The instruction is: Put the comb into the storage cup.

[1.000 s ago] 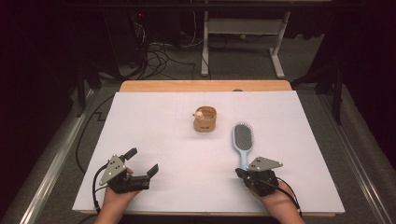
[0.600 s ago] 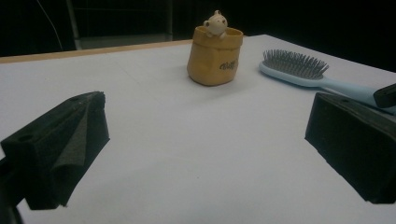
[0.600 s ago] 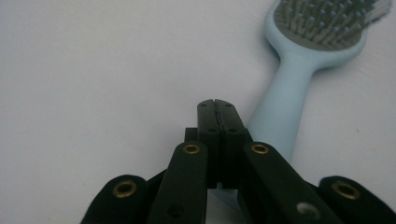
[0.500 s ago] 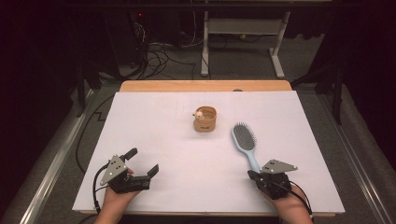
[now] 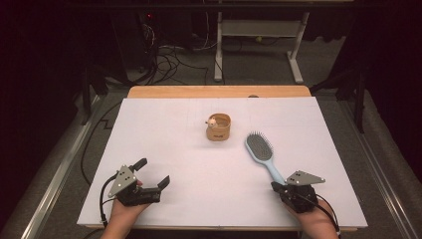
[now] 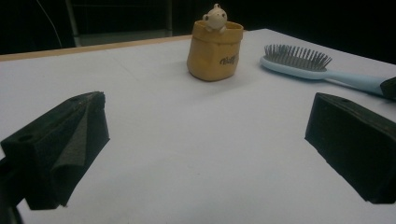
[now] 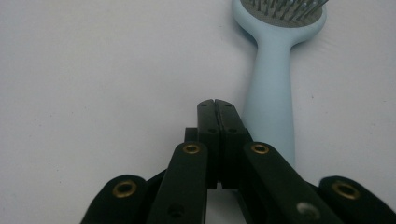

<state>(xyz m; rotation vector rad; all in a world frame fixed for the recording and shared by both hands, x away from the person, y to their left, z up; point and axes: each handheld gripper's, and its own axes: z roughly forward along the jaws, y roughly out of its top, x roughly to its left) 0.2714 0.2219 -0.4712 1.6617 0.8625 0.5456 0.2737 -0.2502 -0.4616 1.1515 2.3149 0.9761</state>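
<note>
Right hand-held gripper (image 7: 216, 103) clenched on nothing, just left of light-blue hairbrush (image 7: 273, 88) handle.

Between wide-apart jaws: a yellow bear pot (image 6: 215, 49) and a blue hairbrush (image 6: 322, 69) beside it.

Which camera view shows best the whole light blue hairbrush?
The high view: there the hairbrush lies whole on the white table, from head to handle, beside the shut right gripper. The left gripper view shows it from the side, the handle's end hidden. The right gripper view shows the handle and part of the head.
</note>
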